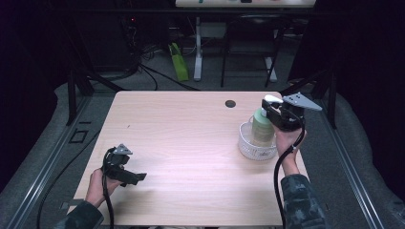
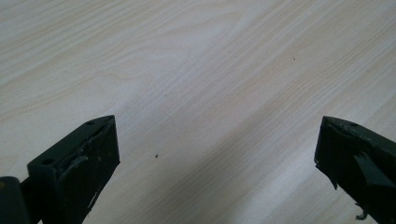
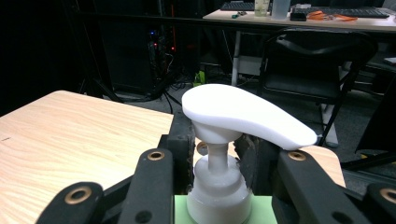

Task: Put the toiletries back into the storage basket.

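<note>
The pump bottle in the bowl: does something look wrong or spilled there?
Nothing stands out. The pump bottle stands upright in the clear bowl, the right gripper shut on its neck. No spill shows on the table.
</note>
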`<action>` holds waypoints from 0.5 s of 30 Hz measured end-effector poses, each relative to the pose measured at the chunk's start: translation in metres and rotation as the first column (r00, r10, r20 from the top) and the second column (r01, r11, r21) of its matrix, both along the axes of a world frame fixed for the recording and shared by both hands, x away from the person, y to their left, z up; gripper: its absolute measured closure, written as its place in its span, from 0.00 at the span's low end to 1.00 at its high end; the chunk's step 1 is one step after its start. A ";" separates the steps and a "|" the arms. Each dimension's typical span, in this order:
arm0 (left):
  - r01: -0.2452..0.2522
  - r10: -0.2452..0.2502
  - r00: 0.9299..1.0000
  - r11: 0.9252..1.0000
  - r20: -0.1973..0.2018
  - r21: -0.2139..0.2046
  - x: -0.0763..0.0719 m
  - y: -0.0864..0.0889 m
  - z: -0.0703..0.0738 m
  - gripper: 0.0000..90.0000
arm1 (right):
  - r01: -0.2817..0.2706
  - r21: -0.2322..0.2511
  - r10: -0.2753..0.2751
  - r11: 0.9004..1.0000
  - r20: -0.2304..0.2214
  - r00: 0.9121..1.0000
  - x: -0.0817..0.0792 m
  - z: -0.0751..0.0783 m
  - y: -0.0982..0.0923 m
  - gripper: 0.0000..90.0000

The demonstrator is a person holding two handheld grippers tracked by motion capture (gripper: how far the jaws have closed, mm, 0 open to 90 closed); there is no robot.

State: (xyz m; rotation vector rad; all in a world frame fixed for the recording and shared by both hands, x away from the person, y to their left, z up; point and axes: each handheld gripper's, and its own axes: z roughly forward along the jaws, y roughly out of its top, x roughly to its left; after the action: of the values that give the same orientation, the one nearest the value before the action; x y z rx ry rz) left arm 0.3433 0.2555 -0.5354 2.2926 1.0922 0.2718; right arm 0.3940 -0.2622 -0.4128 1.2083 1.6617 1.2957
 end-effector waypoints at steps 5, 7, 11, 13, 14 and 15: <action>0.007 -0.007 1.000 1.000 -0.001 0.005 0.000 -0.001 0.001 0.00 | -0.006 -0.004 0.006 1.000 0.005 1.000 -0.006 -0.002 -0.003 0.76; 0.005 -0.005 1.000 1.000 0.006 0.003 -0.001 -0.002 0.001 0.00 | -0.009 -0.009 0.009 1.000 0.005 1.000 -0.009 -0.002 -0.005 0.76; 0.003 -0.003 1.000 1.000 0.003 0.004 -0.001 -0.003 0.000 0.00 | -0.008 -0.005 0.008 1.000 0.006 1.000 -0.012 -0.004 -0.010 0.76; 0.008 -0.008 1.000 1.000 0.000 0.007 -0.001 -0.003 0.000 0.00 | -0.001 0.004 0.001 1.000 0.007 1.000 -0.015 -0.005 -0.016 0.76; 0.008 -0.008 1.000 1.000 0.000 0.007 -0.001 -0.003 0.000 0.00 | -0.001 0.004 0.001 1.000 0.007 1.000 -0.015 -0.005 -0.016 0.76; 0.006 -0.006 1.000 1.000 0.001 0.007 0.000 -0.003 0.000 0.00 | -0.004 0.007 0.004 1.000 0.011 1.000 -0.016 -0.006 -0.017 0.76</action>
State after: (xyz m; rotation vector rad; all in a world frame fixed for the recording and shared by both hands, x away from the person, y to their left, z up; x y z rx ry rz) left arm 0.3428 0.2524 -0.5349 2.3012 1.0850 0.2739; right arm 0.3779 -0.2797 -0.4190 1.2001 1.6537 1.3090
